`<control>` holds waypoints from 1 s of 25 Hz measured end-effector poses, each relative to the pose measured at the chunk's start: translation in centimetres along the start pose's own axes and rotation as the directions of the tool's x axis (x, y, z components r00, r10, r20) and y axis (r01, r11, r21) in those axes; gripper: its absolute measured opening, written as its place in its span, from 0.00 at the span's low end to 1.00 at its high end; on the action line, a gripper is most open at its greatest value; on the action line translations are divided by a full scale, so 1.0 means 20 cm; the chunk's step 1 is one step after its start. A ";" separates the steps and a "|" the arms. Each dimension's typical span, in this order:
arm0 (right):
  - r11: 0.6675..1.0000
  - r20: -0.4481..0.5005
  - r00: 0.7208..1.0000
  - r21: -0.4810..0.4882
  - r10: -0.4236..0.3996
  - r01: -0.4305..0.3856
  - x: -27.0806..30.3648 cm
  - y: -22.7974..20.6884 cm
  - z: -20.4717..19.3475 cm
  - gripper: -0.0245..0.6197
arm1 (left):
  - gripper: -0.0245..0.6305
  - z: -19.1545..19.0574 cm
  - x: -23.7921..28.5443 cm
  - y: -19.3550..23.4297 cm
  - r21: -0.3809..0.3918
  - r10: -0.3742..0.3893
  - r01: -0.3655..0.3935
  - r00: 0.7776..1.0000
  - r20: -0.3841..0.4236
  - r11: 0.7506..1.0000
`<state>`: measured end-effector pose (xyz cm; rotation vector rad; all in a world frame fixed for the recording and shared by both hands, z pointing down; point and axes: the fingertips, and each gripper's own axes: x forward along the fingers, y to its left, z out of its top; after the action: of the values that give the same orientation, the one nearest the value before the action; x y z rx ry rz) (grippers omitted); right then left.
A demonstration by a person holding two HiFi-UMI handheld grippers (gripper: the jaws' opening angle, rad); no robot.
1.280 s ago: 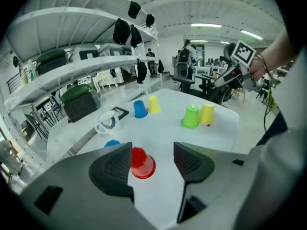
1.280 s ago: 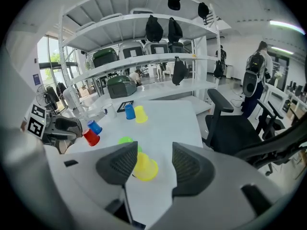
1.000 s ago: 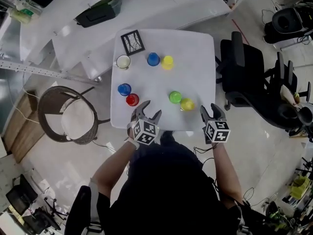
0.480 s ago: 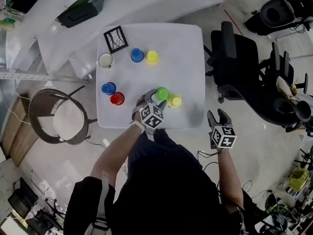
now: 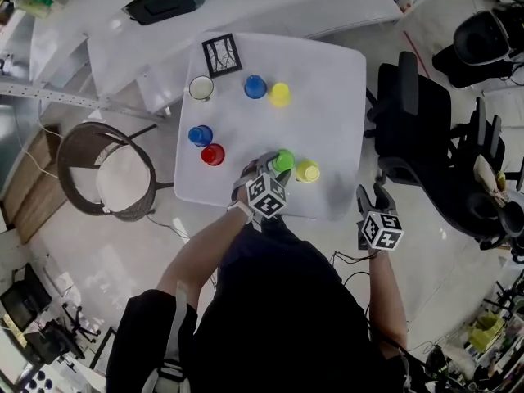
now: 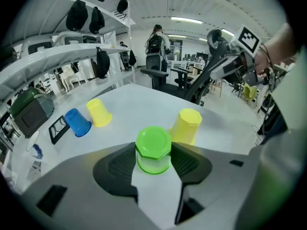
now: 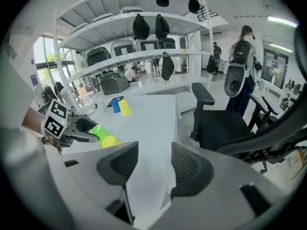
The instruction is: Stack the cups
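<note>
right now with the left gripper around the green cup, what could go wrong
The left gripper has just been closing its jaws on the upturned green cup. The cup's sides taper, so it may slip out when lifted. The nearer yellow cup stands close behind the green one, slightly to the right, so a sideways swing could knock it over.

No legible text or labels anywhere

A white square worktop (image 5: 327, 80) stands on a pale, glossy floor (image 5: 98, 260). A black office chair (image 5: 413, 129) sits at its right and a round, woven-looking chair (image 5: 123, 182) at its left. White shelving (image 7: 144, 55) carries dark shapes, perhaps bags. Strip lights (image 6: 187, 20) glow overhead.
</note>
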<state>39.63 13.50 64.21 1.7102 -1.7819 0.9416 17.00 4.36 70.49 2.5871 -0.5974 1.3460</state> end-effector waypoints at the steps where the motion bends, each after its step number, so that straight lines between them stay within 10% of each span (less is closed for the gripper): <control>1: 1.000 0.006 1.000 -0.009 0.013 -0.013 0.02 0.02 0.03 0.37 | 0.38 -0.03 -0.03 0.01 -0.016 0.012 -0.012 1.000 0.000 1.000; 13: 0.979 -0.001 0.990 -0.148 0.143 -0.142 0.21 0.31 0.20 0.36 | 0.38 -0.59 -0.40 0.22 -0.263 0.212 -0.232 0.972 -0.101 0.937; 25: 0.971 -0.011 0.989 -0.185 0.149 -0.149 0.23 0.37 0.22 0.35 | 0.38 -0.74 -0.47 0.37 -0.315 0.277 -0.304 0.952 -0.127 0.899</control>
<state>32.36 6.97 63.86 1.4798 -1.9561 0.8048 -2.06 4.95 71.11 2.2267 -1.1282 1.2860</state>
